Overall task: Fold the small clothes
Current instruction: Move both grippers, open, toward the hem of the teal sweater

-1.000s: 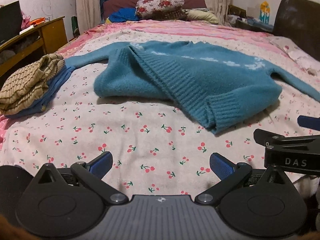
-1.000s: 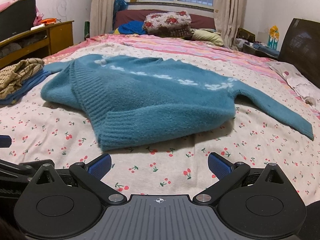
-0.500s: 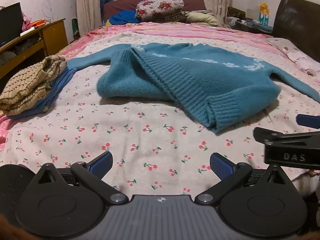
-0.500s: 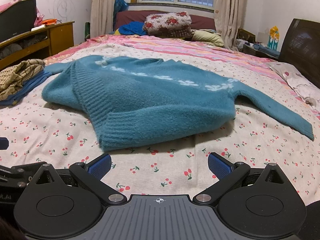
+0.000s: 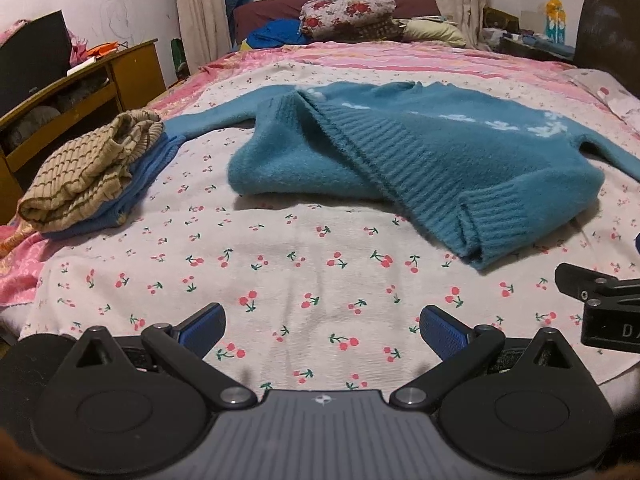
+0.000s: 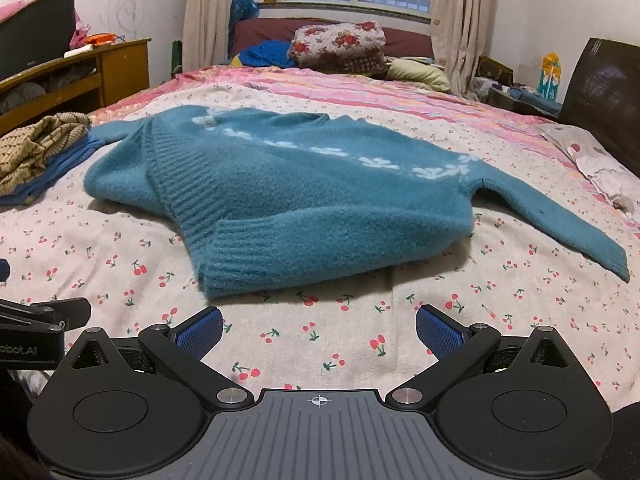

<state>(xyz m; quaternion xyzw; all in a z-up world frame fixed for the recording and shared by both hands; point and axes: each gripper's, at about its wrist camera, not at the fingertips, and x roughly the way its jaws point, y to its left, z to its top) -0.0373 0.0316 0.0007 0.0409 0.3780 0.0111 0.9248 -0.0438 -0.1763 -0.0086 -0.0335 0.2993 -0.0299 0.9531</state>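
A teal knit sweater [image 5: 420,160] [image 6: 304,196] with a white flower band lies on the cherry-print bedsheet [image 5: 300,280], its lower left part folded over so the ribbed hem runs diagonally. One sleeve [image 6: 560,224] stretches out to the right, the other [image 5: 208,120] to the left. My left gripper [image 5: 322,330] hovers open over bare sheet, short of the sweater's near edge. My right gripper [image 6: 318,330] is open too, just in front of the hem corner [image 6: 212,280]. Neither holds anything.
A folded pile, a tan striped knit on a blue garment [image 5: 92,172], sits at the left bed edge. A wooden desk [image 5: 80,96] stands beyond it. Pillows and bedding [image 6: 340,48] lie at the far end, and a dark headboard [image 6: 604,76] at the right.
Both grippers have drawn slightly back from the sweater and stayed open. The sweater has not moved.
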